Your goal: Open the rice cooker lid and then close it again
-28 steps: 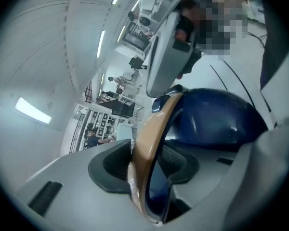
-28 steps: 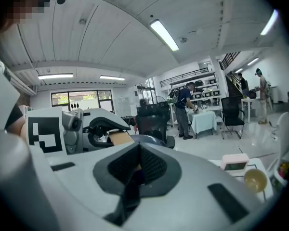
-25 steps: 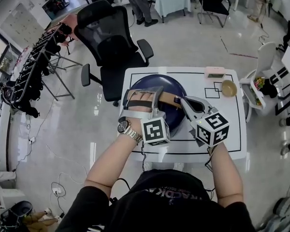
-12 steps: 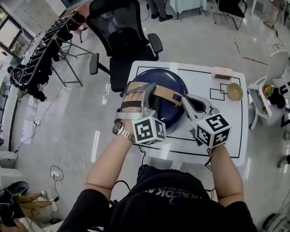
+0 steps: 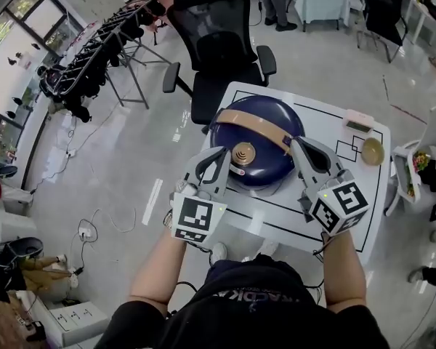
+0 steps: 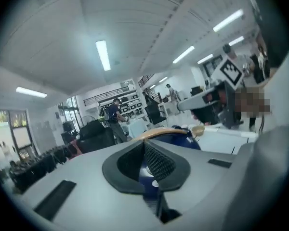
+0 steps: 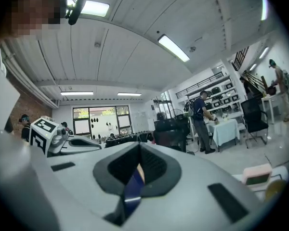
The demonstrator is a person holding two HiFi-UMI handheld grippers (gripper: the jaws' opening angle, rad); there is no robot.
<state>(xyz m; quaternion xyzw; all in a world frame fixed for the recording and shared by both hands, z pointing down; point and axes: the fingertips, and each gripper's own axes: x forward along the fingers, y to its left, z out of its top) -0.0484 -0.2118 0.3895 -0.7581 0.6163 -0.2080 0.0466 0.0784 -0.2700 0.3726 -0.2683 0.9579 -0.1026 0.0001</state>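
Reading left gripper (image 5: 219, 158) fully closed, empty, beside rice cooker (image 5: 256, 183). Same for right gripper (image 5: 302, 150), opposite side. Seeing lid (image 5: 270, 115) down.

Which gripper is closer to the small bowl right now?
Right. The right gripper is at the cooker's right edge, the side facing the bowl, but well apart from it. The left gripper is at the cooker's front left, on the far side from the bowl.

Rice cooker (image 5: 260, 122) x1, grippers (image 5: 219, 155) (image 5: 300, 146) x2, bowl (image 5: 373, 151) x1, chair (image 5: 221, 27) x1.
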